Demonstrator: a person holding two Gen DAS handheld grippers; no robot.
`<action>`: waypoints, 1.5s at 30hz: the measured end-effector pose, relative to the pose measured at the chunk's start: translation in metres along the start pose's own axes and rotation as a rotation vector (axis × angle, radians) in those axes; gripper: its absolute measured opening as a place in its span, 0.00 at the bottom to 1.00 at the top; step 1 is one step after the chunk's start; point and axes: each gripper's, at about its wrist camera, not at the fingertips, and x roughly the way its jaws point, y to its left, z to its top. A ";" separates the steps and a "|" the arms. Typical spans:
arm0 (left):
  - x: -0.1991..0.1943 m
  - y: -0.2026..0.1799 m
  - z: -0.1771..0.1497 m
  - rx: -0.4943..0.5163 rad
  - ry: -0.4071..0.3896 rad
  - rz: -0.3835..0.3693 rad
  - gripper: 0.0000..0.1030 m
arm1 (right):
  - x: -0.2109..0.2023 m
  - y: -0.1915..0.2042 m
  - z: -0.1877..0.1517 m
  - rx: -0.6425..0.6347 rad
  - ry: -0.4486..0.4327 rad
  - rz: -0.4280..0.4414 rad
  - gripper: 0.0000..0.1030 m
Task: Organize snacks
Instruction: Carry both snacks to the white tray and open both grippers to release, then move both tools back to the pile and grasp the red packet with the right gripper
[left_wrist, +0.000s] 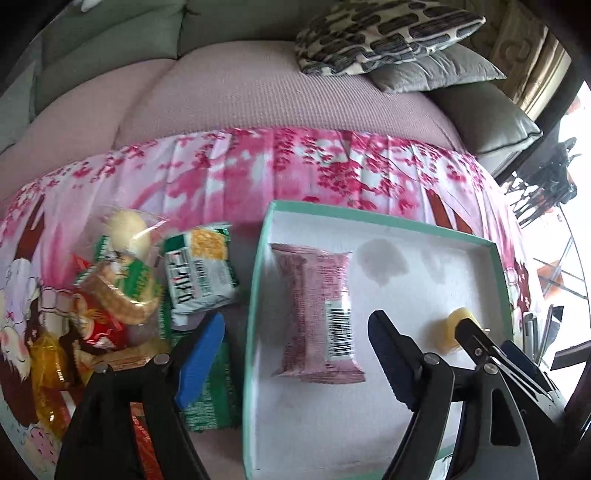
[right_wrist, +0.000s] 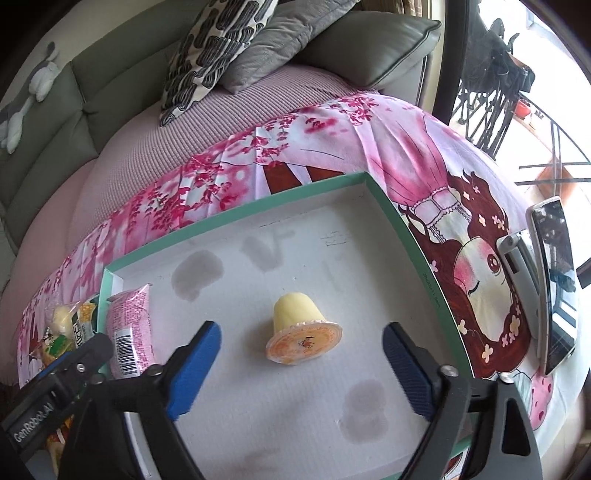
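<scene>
Two snacks lay in the teal box (right_wrist: 402, 225), a light, crinkly pink packet (left_wrist: 317, 310) best pinched across its middle and a small jelly cup (right_wrist: 301, 330), slippery and crushable, while the left hand-held gripper (left_wrist: 291, 354) and right hand-held gripper (right_wrist: 301, 369) hung spread, holding nothing.

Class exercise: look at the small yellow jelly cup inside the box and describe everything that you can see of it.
The jelly cup is a small, tapered cup of what looks like clear plastic, filled with pale yellow jelly and sealed by a round orange foil lid with a printed picture. It lies tipped on its side on the white floor of the teal-rimmed box, lid towards the camera. It sits between the open fingers of the right gripper, which do not touch it. The pink wrapped snack lies apart from it.
</scene>
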 end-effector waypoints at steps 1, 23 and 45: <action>-0.001 0.003 0.000 -0.005 -0.005 0.009 0.80 | 0.000 0.000 0.000 -0.004 -0.001 0.001 0.98; -0.051 0.071 -0.033 -0.097 -0.107 0.131 0.84 | -0.019 0.039 -0.020 -0.113 -0.007 0.111 1.00; -0.092 0.162 -0.063 -0.258 -0.145 0.206 0.84 | -0.036 0.108 -0.060 -0.240 -0.032 0.217 0.99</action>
